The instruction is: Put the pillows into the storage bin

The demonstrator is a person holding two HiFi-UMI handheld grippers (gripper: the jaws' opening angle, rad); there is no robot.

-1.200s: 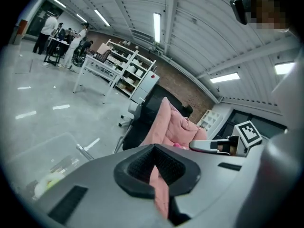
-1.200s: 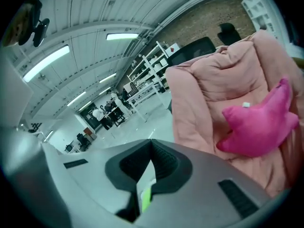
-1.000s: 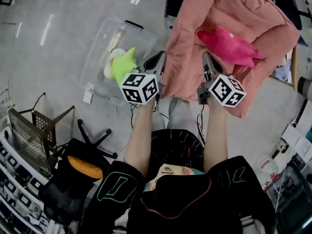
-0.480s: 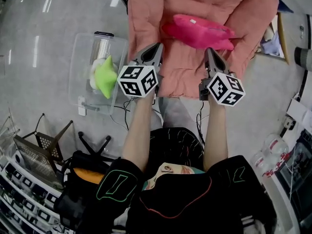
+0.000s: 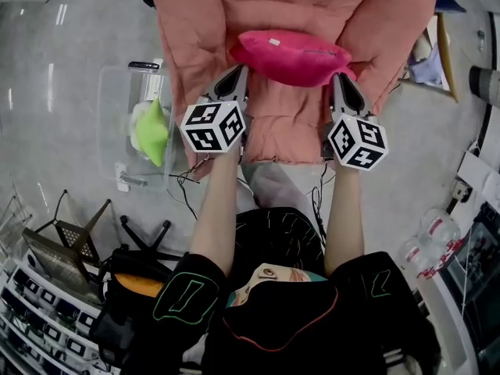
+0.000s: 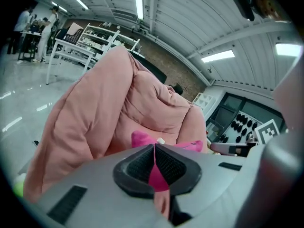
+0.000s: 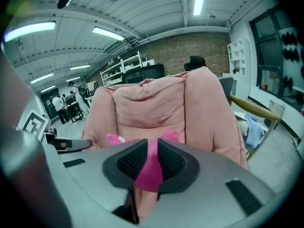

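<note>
Jaws: left gripper shut, empty; right gripper just opening a crack, nothing between. Pillow on chair, top centre; bin at left. We judge pillow light, soft, squashy; we pinch end corners.

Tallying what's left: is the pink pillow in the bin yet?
Out: the pink pillow lies on the pink chair, apart from the clear bin on the floor.
</note>
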